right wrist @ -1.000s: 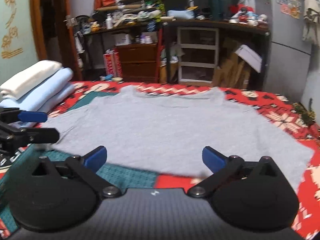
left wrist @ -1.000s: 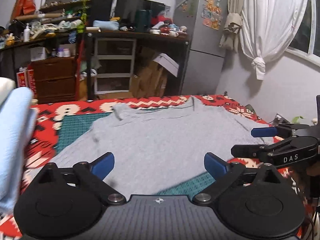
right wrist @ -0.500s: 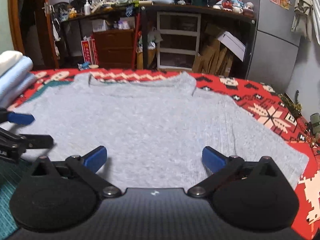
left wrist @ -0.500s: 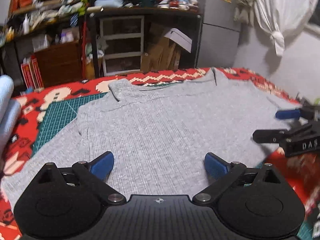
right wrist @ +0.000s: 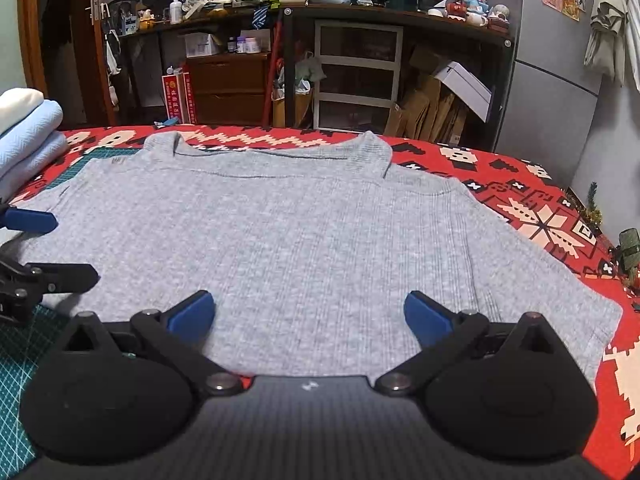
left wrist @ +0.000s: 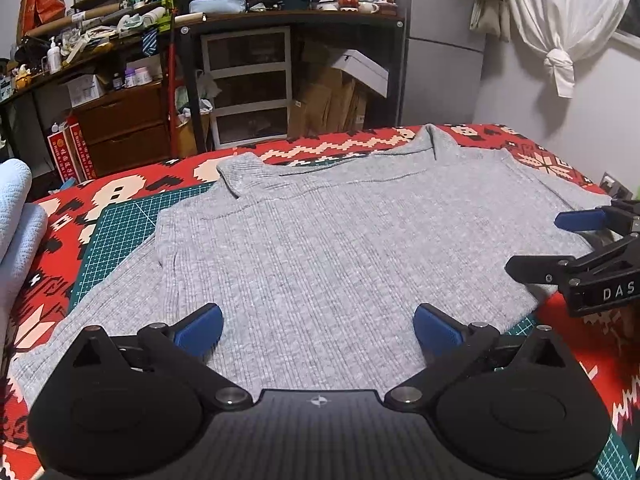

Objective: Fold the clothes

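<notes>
A grey ribbed sweater [left wrist: 320,248] [right wrist: 304,236] lies spread flat on the table, collar toward the far edge and sleeves out to both sides. My left gripper [left wrist: 318,330] hovers open over the near hem, its blue pads wide apart with nothing between them. My right gripper [right wrist: 310,318] is open over the same hem further right, also holding nothing. In the left wrist view the right gripper [left wrist: 560,246] shows at the right edge. In the right wrist view the left gripper [right wrist: 52,246] shows at the left edge.
A red patterned cloth [right wrist: 532,196] covers the table over a green cutting mat [left wrist: 120,232]. Folded white and light-blue clothes [right wrist: 28,136] are stacked at the left. Behind the table stand cluttered shelves, a drawer unit [left wrist: 248,84] and a fridge [left wrist: 444,40].
Both grippers have moved forward and lower over the sweater, so it now fills more of each view. They stay open throughout.
</notes>
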